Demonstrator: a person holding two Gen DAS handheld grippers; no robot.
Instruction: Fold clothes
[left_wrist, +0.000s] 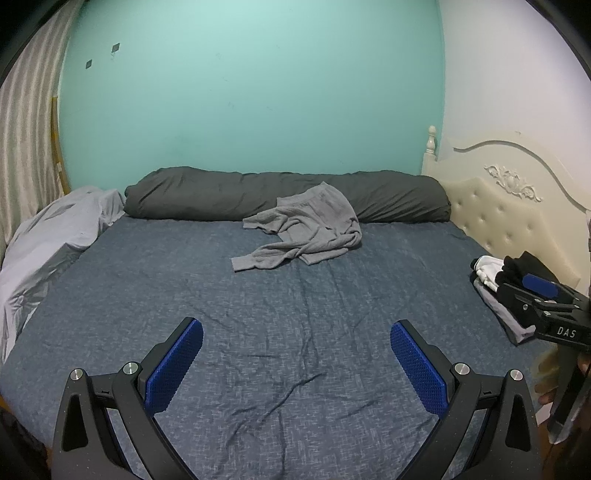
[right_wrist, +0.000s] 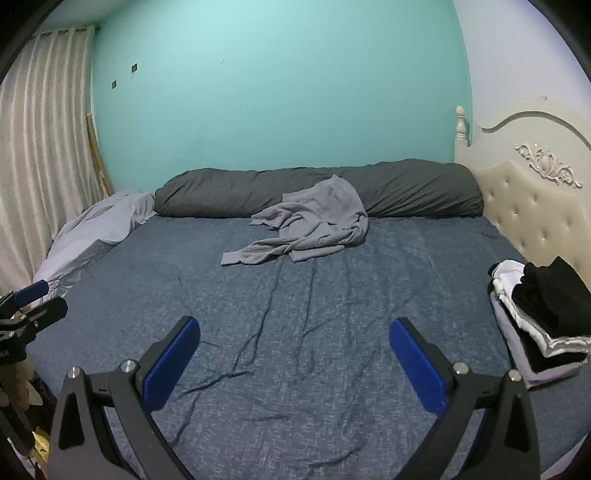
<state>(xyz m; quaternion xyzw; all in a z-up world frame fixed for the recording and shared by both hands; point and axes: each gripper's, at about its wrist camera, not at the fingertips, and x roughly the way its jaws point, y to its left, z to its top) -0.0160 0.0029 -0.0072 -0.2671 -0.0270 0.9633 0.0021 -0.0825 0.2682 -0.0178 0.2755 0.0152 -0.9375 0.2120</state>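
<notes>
Near: left gripper (left_wrist: 296, 365) & right gripper (right_wrist: 294, 363), both w/ jaws spread wide, nothing held, hovering over near edge of bed (left_wrist: 258, 332). Blue pads bare. Each gripper shows at the edge of the other's view.

Mid: blue sheet (right_wrist: 295, 314), creased, bare of clothes in the middle stretch.

Right side, by headboard (left_wrist: 517, 221): stack of folded clothes (right_wrist: 546, 325), black, white & grey pcs, layered flat. Sits right of right gripper, near.

Far: grey shirt (left_wrist: 306, 229), crumpled, one sleeve trailing toward near-left; top part leans on dark rolled duvet (left_wrist: 288, 195) along far wall. Well apart from both grippers, straight ahead, slightly right of ctr in left view.

Far left: pale grey bedding (left_wrist: 55, 240), bunched.

Step (judgement): stack lies folded; grey shirt lies unfolded, so it looks like the item now due. Grippers between items, empty.

Next move needs: reach across sheet to far side, pinch shirt at two pts (shoulders or hem, can't tell which is which in the bunch), drag to the bare mid area, spread flat before folding. Soft knit, likely to sag & drag.
</notes>
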